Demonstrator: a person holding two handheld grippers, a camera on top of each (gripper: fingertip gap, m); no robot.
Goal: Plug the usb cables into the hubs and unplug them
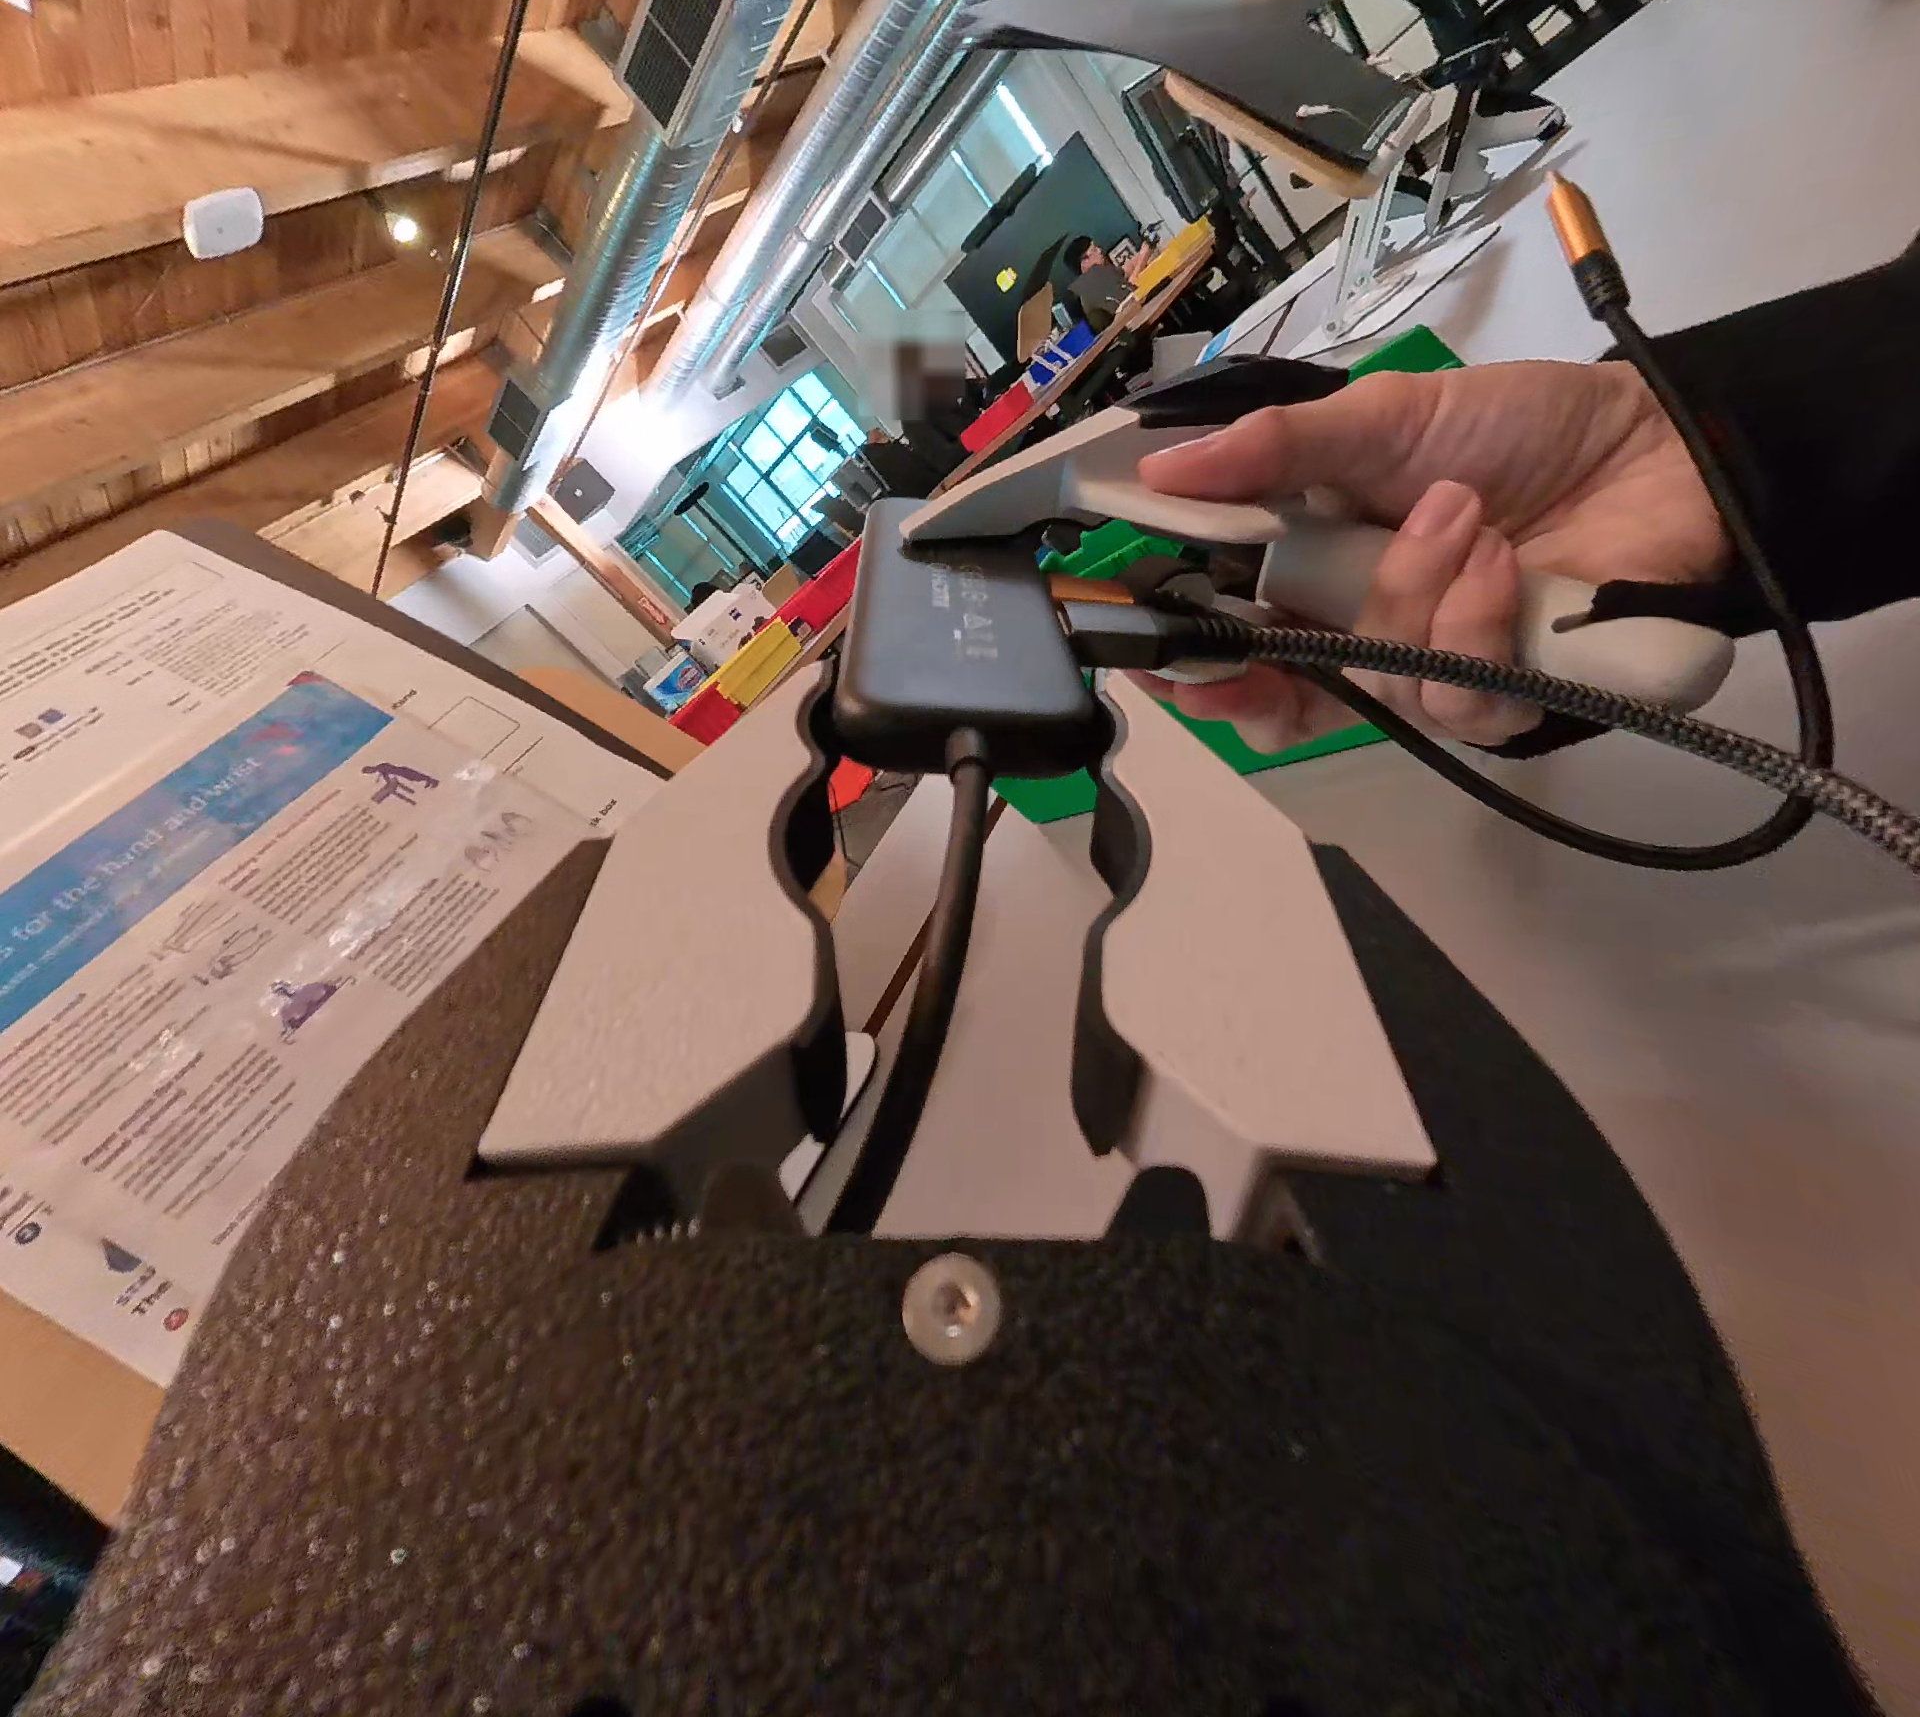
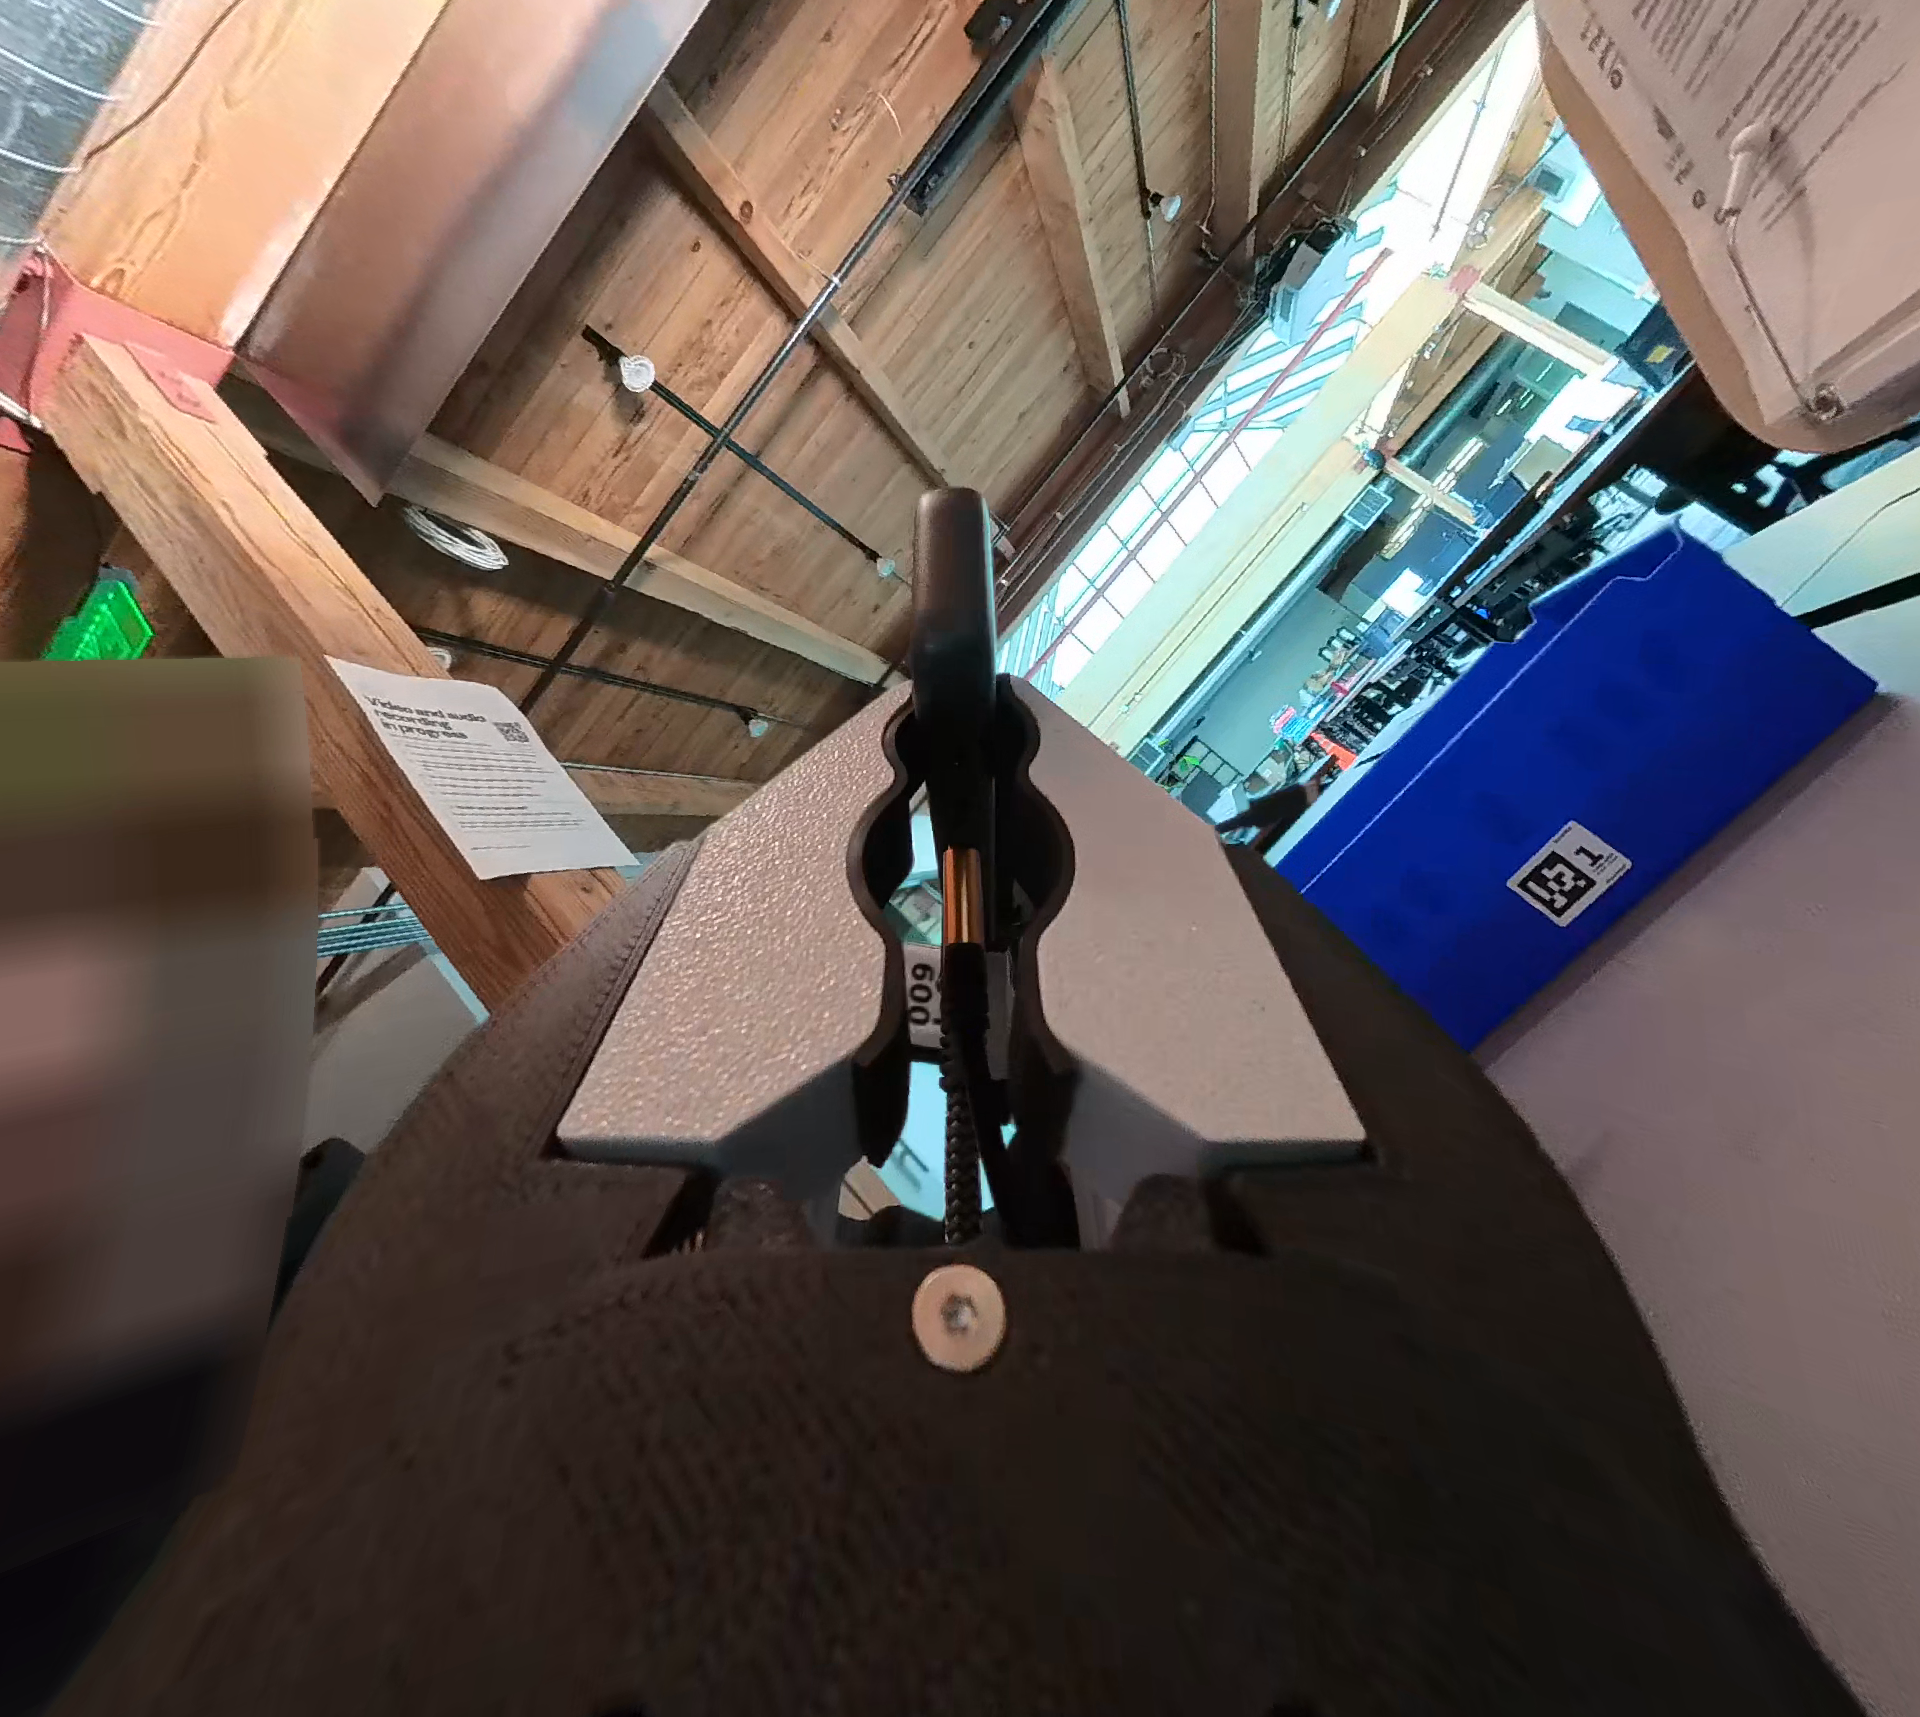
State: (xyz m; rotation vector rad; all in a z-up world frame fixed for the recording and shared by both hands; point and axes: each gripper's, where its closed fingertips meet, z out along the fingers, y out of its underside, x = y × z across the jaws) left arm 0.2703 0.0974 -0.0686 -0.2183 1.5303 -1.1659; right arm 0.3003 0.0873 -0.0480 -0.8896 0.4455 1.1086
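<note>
A black usb hub [image 1: 956, 628] is held in the air between both grippers. My left gripper [image 1: 961, 711] is shut on the hub's near end, and the hub's own black cable [image 1: 935, 971] runs back between the fingers. My right gripper [image 1: 935, 540], held by a hand [image 1: 1455, 504], comes in from the right with its tips clamped over the hub's side. A black plug on a braided cable [image 1: 1455, 680] and an orange-sleeved plug [image 1: 1091, 592] sit in that side. In the right wrist view my right gripper [image 2: 951, 701] pinches the hub [image 2: 948, 587] edge-on, with the gold plug [image 2: 964, 888] between its fingers.
A thin black cable with a free orange-sleeved plug [image 1: 1574, 233] loops over the hand's wrist. A cardboard box with a printed sheet [image 1: 208, 836] stands at the left. A green bin [image 1: 1309, 732] and the white table [image 1: 1610, 1044] lie below. A blue bin [image 2: 1558, 784] stands right.
</note>
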